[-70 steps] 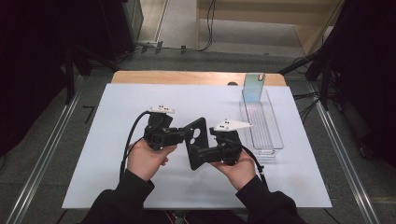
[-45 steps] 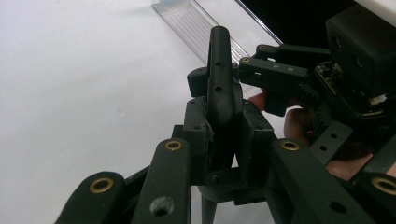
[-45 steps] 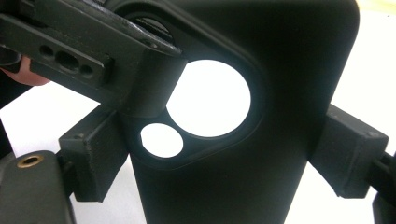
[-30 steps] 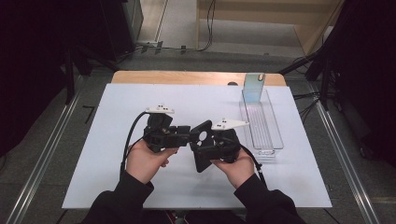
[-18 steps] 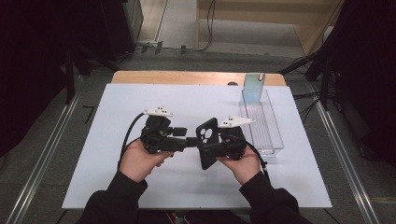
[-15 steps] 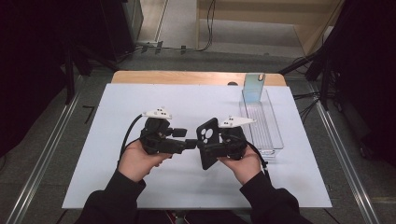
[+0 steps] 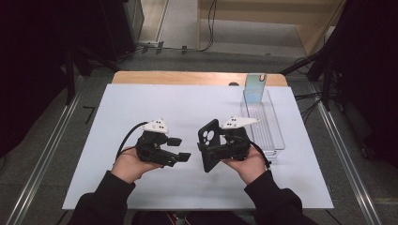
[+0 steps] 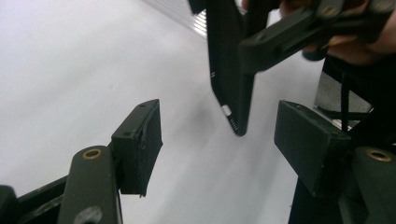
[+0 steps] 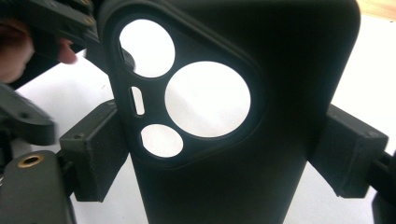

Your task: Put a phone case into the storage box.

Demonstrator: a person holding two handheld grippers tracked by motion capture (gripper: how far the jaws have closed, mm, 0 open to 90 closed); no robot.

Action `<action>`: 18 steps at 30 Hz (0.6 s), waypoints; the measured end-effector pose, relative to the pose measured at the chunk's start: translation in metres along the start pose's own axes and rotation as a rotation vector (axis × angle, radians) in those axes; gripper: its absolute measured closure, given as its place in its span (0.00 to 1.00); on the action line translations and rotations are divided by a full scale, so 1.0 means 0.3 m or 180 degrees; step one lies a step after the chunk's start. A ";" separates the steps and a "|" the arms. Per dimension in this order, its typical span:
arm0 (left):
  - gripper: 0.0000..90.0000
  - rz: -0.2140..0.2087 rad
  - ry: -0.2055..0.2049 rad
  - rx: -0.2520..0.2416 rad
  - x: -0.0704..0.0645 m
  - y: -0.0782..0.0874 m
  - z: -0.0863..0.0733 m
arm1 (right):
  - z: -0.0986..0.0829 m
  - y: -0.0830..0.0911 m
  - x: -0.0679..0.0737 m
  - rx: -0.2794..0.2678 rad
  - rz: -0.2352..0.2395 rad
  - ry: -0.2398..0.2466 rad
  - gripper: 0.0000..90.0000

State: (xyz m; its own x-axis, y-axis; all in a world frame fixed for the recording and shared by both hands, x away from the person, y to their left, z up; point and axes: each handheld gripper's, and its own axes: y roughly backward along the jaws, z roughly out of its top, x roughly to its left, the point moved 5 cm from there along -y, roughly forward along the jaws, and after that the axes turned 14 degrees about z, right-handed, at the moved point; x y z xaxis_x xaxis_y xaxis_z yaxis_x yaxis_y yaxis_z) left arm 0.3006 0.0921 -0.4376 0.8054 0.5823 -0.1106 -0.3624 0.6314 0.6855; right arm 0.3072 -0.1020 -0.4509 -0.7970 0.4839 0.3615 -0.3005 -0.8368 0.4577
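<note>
At the lower left of the high view, the left gripper [image 7: 180,149] has its fingers wide open with nothing between them. Just right of it, near the middle, the right gripper [image 7: 206,151] squeezes a black phone case [image 7: 209,144] and holds it up on its edge above the white worktop [image 7: 141,103]. A clear tray [image 7: 277,136] sits at the right.

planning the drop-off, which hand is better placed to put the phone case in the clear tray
Right. The right tool already clamps the phone case and sits beside the clear tray; the left tool is open, empty and farther away.
</note>
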 end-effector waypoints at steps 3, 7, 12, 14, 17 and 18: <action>0.35 -0.0048 -0.0015 0.0010 0.002 -0.006 -0.020 | 0.004 0.009 0.001 0.0005 0.0043 0.0033 0.13; 0.34 -0.0033 -0.0064 0.0041 0.010 -0.006 -0.056 | 0.010 0.023 0.004 0.0011 0.0114 0.0024 0.13; 0.34 0.0018 -0.0025 -0.0009 0.034 -0.002 -0.103 | 0.011 0.033 0.003 0.0070 0.0180 0.0078 0.13; 0.34 0.0008 0.0003 0.0023 0.042 -0.002 -0.123 | 0.011 0.033 0.003 0.0101 0.0215 0.0095 0.13; 0.34 0.0024 0.0005 0.0059 0.047 -0.003 -0.149 | 0.010 0.035 0.004 0.0156 0.0247 0.0114 0.13; 0.34 0.0037 -0.0020 0.0078 0.049 -0.002 -0.156 | 0.011 0.036 0.005 0.0156 0.0254 0.0117 0.13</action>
State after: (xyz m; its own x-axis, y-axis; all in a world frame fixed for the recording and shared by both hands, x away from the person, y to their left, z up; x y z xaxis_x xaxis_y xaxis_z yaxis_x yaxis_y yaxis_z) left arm 0.2906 0.1244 -0.4733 0.8043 0.5862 -0.0980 -0.3601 0.6119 0.7042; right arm 0.3046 -0.1095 -0.4427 -0.8364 0.4056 0.3688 -0.2100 -0.8584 0.4680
